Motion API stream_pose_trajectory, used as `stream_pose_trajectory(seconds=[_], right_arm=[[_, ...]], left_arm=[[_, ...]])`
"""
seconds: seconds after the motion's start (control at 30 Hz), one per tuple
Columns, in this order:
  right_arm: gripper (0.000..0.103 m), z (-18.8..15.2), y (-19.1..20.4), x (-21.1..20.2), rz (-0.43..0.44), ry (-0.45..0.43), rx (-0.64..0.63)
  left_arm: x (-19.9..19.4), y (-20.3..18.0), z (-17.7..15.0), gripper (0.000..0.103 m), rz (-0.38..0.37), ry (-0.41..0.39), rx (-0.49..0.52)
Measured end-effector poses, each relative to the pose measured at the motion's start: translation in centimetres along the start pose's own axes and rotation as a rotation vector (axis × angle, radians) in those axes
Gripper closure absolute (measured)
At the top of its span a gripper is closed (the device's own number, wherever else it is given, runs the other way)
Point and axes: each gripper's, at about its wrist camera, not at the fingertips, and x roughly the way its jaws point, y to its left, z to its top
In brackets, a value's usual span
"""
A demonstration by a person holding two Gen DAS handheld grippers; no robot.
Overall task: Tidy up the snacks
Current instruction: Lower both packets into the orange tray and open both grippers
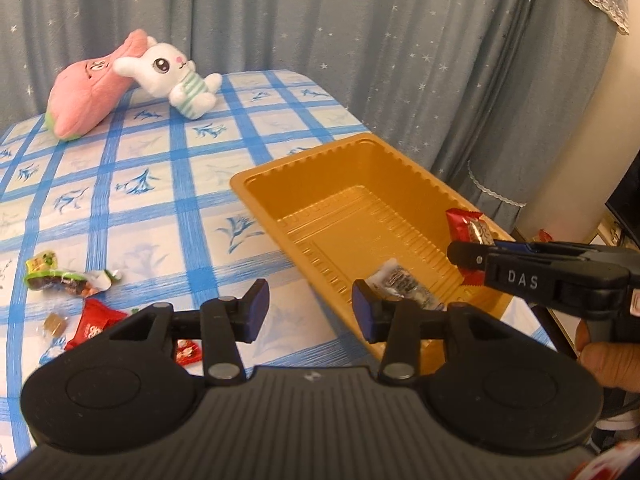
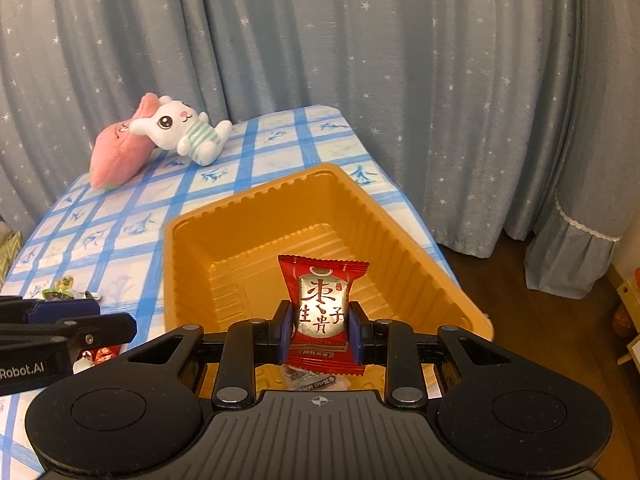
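A gold plastic tray [image 1: 340, 168] [image 2: 240, 220] sits on the blue checked tablecloth. My right gripper [image 2: 321, 322] is shut on a red date snack packet [image 2: 323, 304] and holds it upright above the tray's near end; it also shows in the left wrist view [image 1: 470, 232]. A clear-wrapped snack [image 1: 404, 284] [image 2: 312, 380] lies inside the tray. My left gripper [image 1: 308, 312] is open and empty, just left of the tray's near corner. Loose snacks lie on the cloth at left: a green packet [image 1: 60, 278], a red packet [image 1: 96, 322] and a small brown candy [image 1: 54, 324].
A white rabbit plush [image 1: 172, 76] [image 2: 180, 130] and a pink plush [image 1: 88, 88] [image 2: 116, 152] lie at the table's far end. Grey star curtains [image 1: 360, 40] hang behind. The table edge [image 2: 420, 216] drops to a wooden floor on the right.
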Motion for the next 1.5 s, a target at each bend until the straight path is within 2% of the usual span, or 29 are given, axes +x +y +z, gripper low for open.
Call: stream_pose_trajectory(seconds=[0.07,0.13,0.2,0.23,0.57,0.97,1.27,1.5], right_arm=[[0.074,0.1,0.2,0.4,0.022,0.003,0.009],[0.068,0.1,0.4,0.7,0.046,0.020,0.016],[0.039,0.0,0.3,0.6,0.056,0.012,0.032],[0.037,-0.1,0.3,0.4,0.060,0.005,0.038],[0.037,-1.0,1.5,-3.2,0.053,-0.010,0.042],[0.037,-3.9,5.8,-8.3,0.074,-0.011,0.024],[0.037,-5.4,9.8,-9.4,0.129,0.004,-0.016],[0.037,-6.1,12.7,-8.4,0.159,0.023,-0.065]], left_arm=[[-0.1,0.4,-0.3,0.061,0.006,0.003,-0.008],[-0.3,0.8,-0.5,0.060,0.009,0.003,-0.018],[-0.6,1.0,-0.8,0.057,0.016,0.000,-0.022],[-0.9,1.2,-0.9,0.056,0.019,-0.003,-0.023],[-5.1,2.1,-2.1,0.044,0.048,-0.047,-0.033],[-11.5,4.2,-4.8,0.030,0.091,-0.104,-0.078],[-15.0,8.0,-7.7,0.022,0.166,-0.110,-0.116],[-16.3,12.1,-9.7,0.021,0.226,-0.088,-0.152]])
